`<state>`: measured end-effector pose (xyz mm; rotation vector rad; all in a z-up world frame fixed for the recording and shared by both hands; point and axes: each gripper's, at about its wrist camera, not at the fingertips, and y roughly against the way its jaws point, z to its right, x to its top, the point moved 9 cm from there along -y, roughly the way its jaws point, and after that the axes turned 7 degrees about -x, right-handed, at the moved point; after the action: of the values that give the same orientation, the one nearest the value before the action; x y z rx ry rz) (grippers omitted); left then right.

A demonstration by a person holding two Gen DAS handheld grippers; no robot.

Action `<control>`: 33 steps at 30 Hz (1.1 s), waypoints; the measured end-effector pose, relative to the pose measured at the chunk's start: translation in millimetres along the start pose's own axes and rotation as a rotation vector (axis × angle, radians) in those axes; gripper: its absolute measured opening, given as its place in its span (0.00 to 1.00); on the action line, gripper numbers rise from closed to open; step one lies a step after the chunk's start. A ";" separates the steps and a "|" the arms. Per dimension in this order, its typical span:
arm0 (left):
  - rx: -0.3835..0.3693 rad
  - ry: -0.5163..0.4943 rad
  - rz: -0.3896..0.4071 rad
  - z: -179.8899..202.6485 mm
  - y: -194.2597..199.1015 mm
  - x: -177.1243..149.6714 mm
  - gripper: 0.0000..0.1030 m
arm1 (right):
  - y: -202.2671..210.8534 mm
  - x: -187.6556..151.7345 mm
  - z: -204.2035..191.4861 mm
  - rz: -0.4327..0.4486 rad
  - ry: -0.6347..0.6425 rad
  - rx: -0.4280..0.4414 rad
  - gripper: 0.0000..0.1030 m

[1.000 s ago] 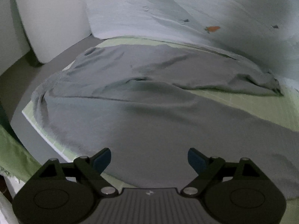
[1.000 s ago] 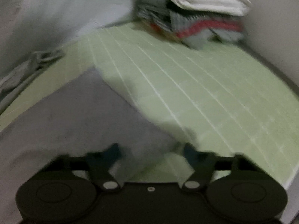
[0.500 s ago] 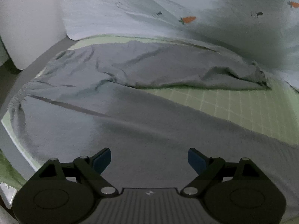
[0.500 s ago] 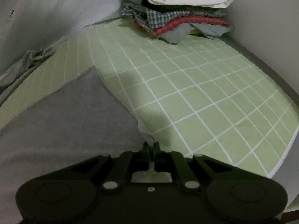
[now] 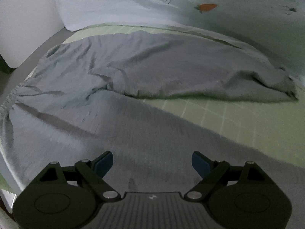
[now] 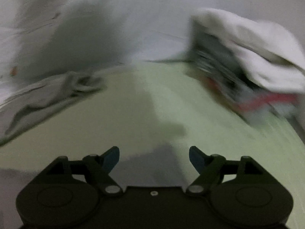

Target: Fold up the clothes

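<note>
Motion-blurred clothes stack (image 6: 247, 70), beyond the opening right claw (image 6: 154, 158)

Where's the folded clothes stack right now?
Right wrist view, upper right: the folded clothes stack sits at the far end of the green checked mat, across from the grey trousers.

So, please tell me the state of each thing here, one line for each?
grey trousers: spread out on the mat, legs apart, not yet folded.
left gripper: open, holds nothing.
right gripper: jaws opening, nothing between them.
stack of clothes: already folded, piled up.
green mat: lying flat.
</note>
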<state>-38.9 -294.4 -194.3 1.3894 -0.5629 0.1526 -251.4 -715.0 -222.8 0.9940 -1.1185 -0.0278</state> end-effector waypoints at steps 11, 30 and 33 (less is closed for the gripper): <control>0.086 0.095 -0.070 -0.9 -77.8 30.2 0.93 | -147.6 79.3 -136.0 0.083 0.353 0.162 0.78; 0.067 0.210 -0.078 -16.1 -81.8 26.4 1.00 | -86.3 89.8 -72.0 0.053 0.095 0.183 0.07; 0.067 0.211 -0.085 -17.9 -80.6 24.1 1.00 | -69.3 57.4 -34.0 -0.086 0.002 0.143 0.14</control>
<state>21.1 -298.4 -255.9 1.4397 -0.3251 0.2478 -167.4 -761.3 -230.0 1.1692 -1.0870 -0.0166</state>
